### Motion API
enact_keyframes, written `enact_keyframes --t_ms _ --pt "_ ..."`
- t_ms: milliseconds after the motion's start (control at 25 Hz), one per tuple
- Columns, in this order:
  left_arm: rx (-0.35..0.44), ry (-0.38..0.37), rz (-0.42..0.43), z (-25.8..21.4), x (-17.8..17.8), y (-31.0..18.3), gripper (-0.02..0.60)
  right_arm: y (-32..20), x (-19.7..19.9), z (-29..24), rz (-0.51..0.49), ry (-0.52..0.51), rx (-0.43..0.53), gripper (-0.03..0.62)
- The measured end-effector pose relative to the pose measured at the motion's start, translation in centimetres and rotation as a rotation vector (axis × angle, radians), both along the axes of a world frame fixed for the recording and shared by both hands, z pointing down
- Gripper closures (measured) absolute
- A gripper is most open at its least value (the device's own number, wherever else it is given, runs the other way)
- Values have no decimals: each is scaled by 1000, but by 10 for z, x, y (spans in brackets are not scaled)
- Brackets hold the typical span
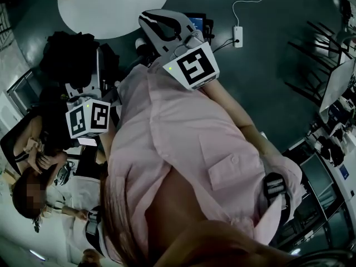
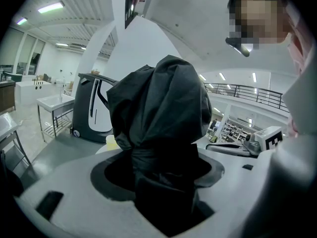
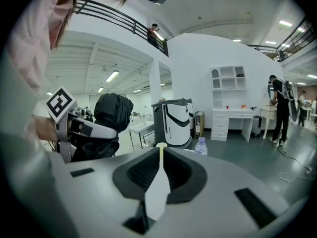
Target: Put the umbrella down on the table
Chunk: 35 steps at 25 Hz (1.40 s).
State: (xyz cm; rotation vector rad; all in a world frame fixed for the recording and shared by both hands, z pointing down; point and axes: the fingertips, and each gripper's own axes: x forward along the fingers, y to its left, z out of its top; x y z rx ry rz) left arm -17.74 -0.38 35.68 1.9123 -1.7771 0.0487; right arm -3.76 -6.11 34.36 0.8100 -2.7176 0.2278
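Left claw (image 2: 166,192) clamped on umbrella (image 2: 163,113), bundle upright in jaws. Right claw (image 3: 159,155) closed, empty. Counter (image 1: 111,4) ahead of claws, well apart: reach over, lower till cloth rests, then release.

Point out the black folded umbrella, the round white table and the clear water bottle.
black folded fabric umbrella (image 2: 163,113), left gripper view: bunched canopy.
round white table (image 1: 117,7), head view: bare top.
clear plastic water bottle (image 3: 200,147), right gripper view: its body.
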Motion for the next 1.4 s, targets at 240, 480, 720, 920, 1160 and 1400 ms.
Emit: enact_keyframes --t_ms 240,480,720,920,1160,1400 --pt "0 -3 -2 5 10 -38 268 -27 -7 6 -93 61 37 553" --pt "-6 0 -15 -3 9 -59 268 -51 -12 3 -108 60 18 553" --pt "7 -5 -11 -9 6 -65 268 -52 -17 7 -121 70 25 553" --pt "18 -11 4 -17 2 -66 268 -55 -19 -3 -97 64 36 553" --pt "51 -36 15 -19 1 -70 268 -63 -8 3 -25 46 38 553" --pt "66 -37 -28 -21 -5 -75 268 -77 8 6 17 41 45 553"
